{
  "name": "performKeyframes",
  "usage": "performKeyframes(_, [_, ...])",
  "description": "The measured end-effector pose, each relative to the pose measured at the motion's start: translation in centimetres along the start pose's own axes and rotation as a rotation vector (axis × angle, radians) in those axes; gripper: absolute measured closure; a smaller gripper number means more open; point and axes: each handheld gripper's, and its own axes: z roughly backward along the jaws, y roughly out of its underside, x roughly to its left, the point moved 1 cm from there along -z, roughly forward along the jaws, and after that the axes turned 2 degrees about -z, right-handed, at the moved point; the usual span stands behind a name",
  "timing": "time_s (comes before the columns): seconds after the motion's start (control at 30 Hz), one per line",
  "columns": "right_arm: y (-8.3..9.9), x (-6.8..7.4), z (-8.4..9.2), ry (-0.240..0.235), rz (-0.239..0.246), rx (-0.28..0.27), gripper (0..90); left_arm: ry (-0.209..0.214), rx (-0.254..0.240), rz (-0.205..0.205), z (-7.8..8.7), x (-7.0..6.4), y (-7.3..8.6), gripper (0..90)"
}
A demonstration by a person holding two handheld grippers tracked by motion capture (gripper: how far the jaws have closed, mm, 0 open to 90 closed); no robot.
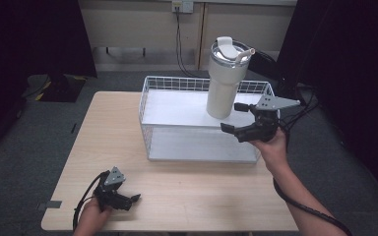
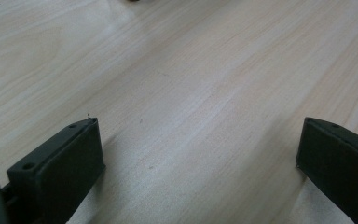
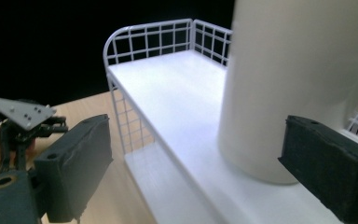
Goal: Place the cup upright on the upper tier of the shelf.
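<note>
Tumbler (image 1: pixel 225 81) stands on wire rack (image 1: pixel 150 98), right gripper (image 1: pixel 237 118) just beside.

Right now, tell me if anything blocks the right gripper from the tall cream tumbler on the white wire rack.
Nothing visible does. The right gripper is open beside the tall cream tumbler, which stands on the white wire rack.

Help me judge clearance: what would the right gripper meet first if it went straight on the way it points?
Probably the white tumbler standing on the rack's top shelf: it rises just beyond the right gripper, whose jaws are open, slightly toward the right-hand jaw.
</note>
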Motion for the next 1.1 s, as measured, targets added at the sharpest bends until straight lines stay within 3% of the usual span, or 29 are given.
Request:
performKeyframes(0.73, [5.9,2.9,0.1,-0.088,0.024,0.045,8.3,0.004,0.001,0.002,0.0,0.0,0.0,0.0])
performKeyframes(1.1, [9.3,3.6,-0.7,-0.118,-0.003,0.078,8.3,0.004,0.0,0.003,0.0,0.0,0.0,0.0])
